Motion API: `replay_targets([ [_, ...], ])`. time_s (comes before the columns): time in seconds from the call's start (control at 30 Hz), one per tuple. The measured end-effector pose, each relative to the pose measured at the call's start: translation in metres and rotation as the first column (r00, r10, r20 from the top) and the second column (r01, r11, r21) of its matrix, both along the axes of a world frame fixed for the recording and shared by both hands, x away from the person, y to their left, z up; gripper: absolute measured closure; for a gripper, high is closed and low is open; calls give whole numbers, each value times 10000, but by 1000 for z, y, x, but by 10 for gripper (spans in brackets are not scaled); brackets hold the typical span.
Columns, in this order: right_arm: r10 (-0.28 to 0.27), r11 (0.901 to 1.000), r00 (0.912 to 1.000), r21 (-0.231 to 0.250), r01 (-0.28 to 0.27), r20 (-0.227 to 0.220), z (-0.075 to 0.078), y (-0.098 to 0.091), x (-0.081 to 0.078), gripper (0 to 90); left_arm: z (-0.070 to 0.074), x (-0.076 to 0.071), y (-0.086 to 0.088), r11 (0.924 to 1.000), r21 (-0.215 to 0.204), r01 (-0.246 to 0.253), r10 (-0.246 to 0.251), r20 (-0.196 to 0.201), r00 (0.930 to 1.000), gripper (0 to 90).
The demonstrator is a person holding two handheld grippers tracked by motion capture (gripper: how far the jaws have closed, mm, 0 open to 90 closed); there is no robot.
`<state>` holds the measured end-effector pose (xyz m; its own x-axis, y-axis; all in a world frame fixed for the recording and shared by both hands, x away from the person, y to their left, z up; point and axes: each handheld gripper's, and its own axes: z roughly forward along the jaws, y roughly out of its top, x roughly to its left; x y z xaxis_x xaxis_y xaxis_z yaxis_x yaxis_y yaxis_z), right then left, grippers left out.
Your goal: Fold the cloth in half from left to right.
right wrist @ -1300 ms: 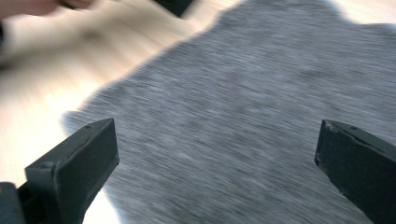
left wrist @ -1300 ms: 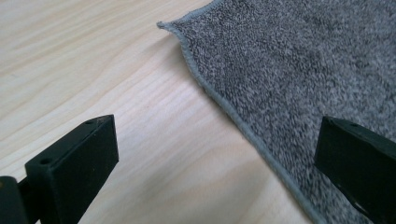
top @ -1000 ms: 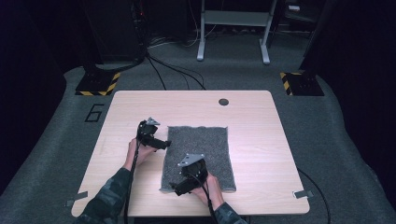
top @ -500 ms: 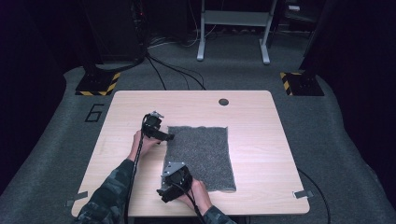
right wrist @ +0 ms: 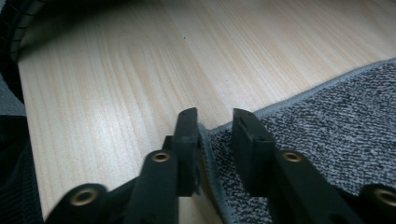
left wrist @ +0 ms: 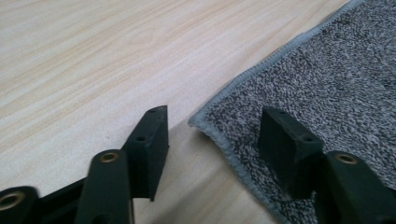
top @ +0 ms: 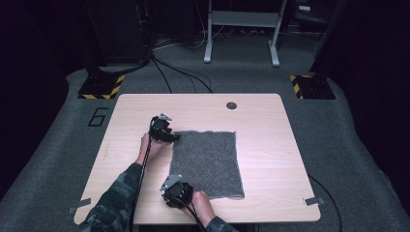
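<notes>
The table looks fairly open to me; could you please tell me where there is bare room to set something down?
Bare wood runs right of the grey mat, along the far edge around the dark round hole, and at the table's left. Crowded: the mat's left corners, where both grippers work.

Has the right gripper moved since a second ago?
Yes. The right gripper slid left along the mat to its near-left corner, its jaws just closing around that corner.
</notes>
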<state>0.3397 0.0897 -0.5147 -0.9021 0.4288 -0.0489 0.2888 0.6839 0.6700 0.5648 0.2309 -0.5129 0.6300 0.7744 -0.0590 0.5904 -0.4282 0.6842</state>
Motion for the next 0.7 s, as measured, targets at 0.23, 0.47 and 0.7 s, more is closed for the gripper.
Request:
replay_targets([
  [0.23,-132,9997,9999,183,132,-1,-2,-1,-1,880,-1,-4,-5,10000,-62,59,-57,240,9997,675],
  [0.47,-245,9996,9997,159,245,-9,-2,-1,-4,888,-5,-6,-4,9984,-534,-162,180,339,9993,854],
  [0.7,-260,9970,9996,731,248,148,6,-11,-11,890,-1,-9,-7,9973,-510,-523,536,246,9983,866],
])
